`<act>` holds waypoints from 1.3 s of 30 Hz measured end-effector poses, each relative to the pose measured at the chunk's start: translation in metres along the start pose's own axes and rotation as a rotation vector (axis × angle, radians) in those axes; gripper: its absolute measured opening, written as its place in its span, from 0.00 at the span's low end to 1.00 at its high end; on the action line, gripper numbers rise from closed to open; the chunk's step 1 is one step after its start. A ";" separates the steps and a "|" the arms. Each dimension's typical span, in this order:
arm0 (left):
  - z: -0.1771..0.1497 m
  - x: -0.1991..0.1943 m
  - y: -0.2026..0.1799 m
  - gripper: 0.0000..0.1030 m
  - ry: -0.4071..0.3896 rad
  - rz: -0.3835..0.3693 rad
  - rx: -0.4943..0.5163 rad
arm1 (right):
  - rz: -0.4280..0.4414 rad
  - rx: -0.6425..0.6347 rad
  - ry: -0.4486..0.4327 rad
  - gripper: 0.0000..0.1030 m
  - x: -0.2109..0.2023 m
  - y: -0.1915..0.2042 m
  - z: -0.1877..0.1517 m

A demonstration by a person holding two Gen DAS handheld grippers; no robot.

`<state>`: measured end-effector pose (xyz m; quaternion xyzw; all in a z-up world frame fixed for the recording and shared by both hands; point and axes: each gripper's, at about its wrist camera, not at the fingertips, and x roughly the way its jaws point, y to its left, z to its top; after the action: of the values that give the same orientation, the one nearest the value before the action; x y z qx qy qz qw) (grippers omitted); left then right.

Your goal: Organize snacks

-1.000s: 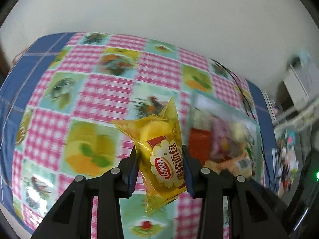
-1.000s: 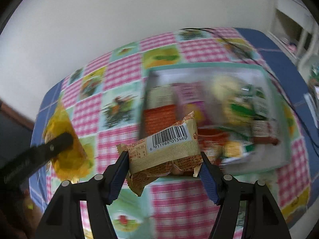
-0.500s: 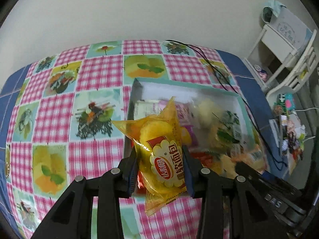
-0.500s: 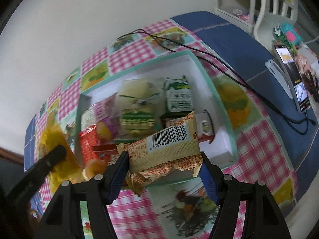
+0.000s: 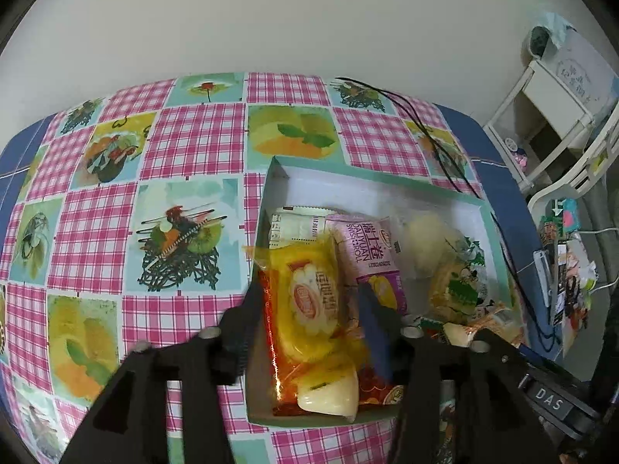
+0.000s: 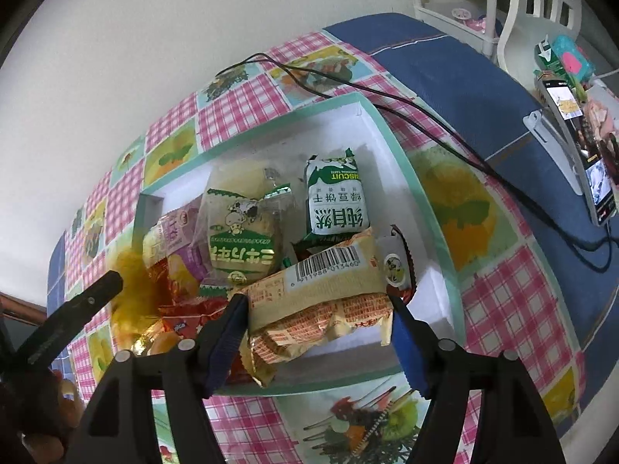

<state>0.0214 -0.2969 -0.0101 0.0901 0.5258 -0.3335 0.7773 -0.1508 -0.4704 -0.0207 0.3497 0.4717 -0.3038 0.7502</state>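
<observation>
A teal-rimmed white box (image 5: 367, 178) (image 6: 271, 123) lies on the checked tablecloth with several snack packs in it. My left gripper (image 5: 309, 305) hangs over the box's near left corner and its jaws are opening. The yellow snack pack (image 5: 305, 301) lies between them on the other packs, with a gap to the right finger. Over the box's near side, my right gripper (image 6: 317, 305) has its blue pads against the tan barcoded snack pack (image 6: 321, 290), and its jaws are starting to open. The right wrist view also shows the left finger (image 6: 77, 301) and the yellow pack (image 6: 131, 278).
A black cable (image 6: 425, 116) runs across the cloth past the box's far right corner. A phone on a stand (image 6: 580, 147) sits on the blue cloth to the right. A white shelf (image 5: 549, 116) stands beyond the table. A hand (image 6: 42, 417) shows at the lower left.
Both grippers have come over the box. The left jaws have parted and the yellow pack has tipped down onto the packs below. The tan pack sits unchanged between the right pads.
</observation>
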 end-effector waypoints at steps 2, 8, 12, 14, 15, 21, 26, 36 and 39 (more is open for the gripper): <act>0.000 -0.006 0.001 0.60 -0.008 -0.003 -0.004 | -0.010 -0.004 -0.001 0.75 -0.001 0.000 0.000; -0.007 -0.022 0.019 0.80 -0.016 0.025 -0.045 | -0.023 -0.006 -0.009 0.79 -0.005 0.001 -0.002; -0.026 -0.030 0.045 0.91 -0.018 0.095 -0.102 | -0.035 -0.026 -0.013 1.00 -0.006 0.007 -0.009; -0.033 -0.033 0.057 0.92 -0.009 0.128 -0.124 | -0.040 -0.036 -0.015 1.00 -0.005 0.010 -0.011; -0.036 -0.035 0.062 0.92 -0.011 0.141 -0.134 | -0.041 -0.042 -0.013 1.00 -0.005 0.012 -0.012; -0.066 -0.042 0.077 0.95 0.024 0.184 -0.172 | -0.071 -0.097 -0.040 1.00 -0.011 0.029 -0.025; -0.081 -0.059 0.077 0.95 0.011 0.230 -0.172 | -0.098 -0.142 -0.102 1.00 -0.033 0.042 -0.044; -0.116 -0.091 0.079 0.95 -0.027 0.353 -0.119 | -0.054 -0.215 -0.139 1.00 -0.058 0.070 -0.086; -0.126 -0.092 0.085 0.95 -0.003 0.363 -0.121 | -0.046 -0.239 -0.130 1.00 -0.059 0.077 -0.099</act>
<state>-0.0427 -0.1316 -0.0018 0.1362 0.5186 -0.1559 0.8296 -0.1616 -0.3391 0.0216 0.2267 0.4627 -0.2846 0.8084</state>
